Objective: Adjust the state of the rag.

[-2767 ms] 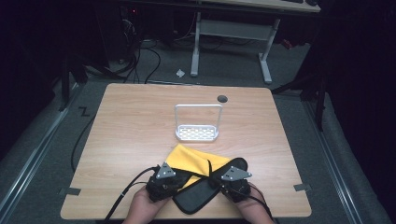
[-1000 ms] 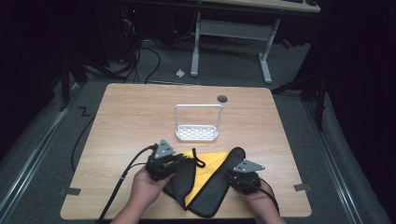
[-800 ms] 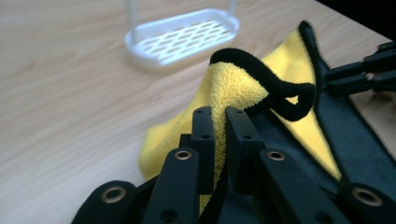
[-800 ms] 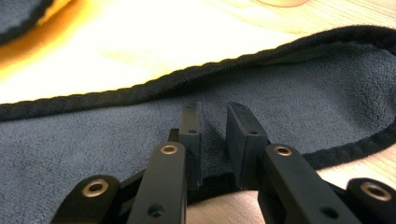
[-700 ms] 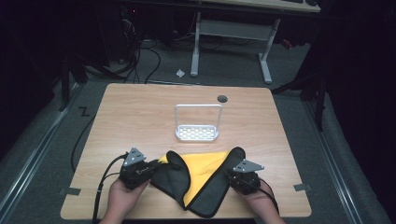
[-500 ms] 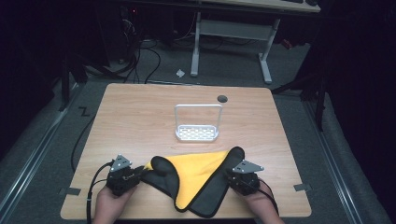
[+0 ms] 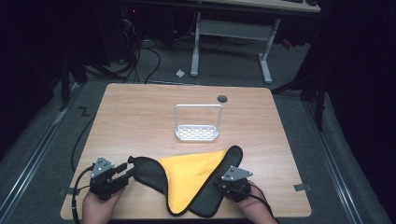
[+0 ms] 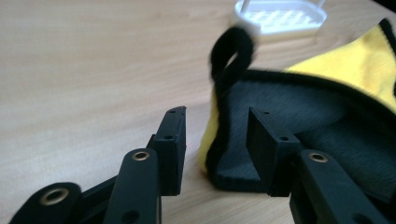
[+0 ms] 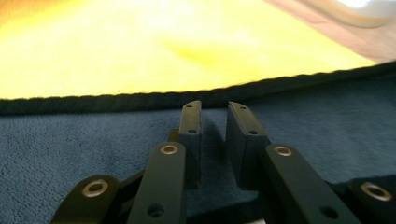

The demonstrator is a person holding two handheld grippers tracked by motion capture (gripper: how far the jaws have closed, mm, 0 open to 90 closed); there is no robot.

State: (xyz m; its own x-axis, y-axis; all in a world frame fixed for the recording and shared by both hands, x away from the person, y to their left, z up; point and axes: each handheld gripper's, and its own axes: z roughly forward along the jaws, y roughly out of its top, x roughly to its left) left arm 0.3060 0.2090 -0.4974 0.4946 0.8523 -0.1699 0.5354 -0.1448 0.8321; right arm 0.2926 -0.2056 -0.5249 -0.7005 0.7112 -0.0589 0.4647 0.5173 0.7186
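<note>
Two grippers sit at the near edge of the table (image 7: 140, 107) in the high view, the left gripper (image 7: 125, 169) at the cloth's (image 7: 191, 170) left corner, the right gripper (image 7: 223, 183) on its dark right flap. The cloth lies spread, yellow inside, black outside, just near of the white rack (image 7: 197, 133).

In the left gripper view the left gripper (image 8: 215, 135) has just been opening; its jaws stand moderately wide with the cloth's (image 8: 299, 121) curled black corner between them, pads off it.

In the right gripper view the right gripper (image 9: 214, 122) has its jaws narrow, almost together, low over the dark cloth (image 9: 93, 140); whether they pinch fabric I cannot tell
</note>
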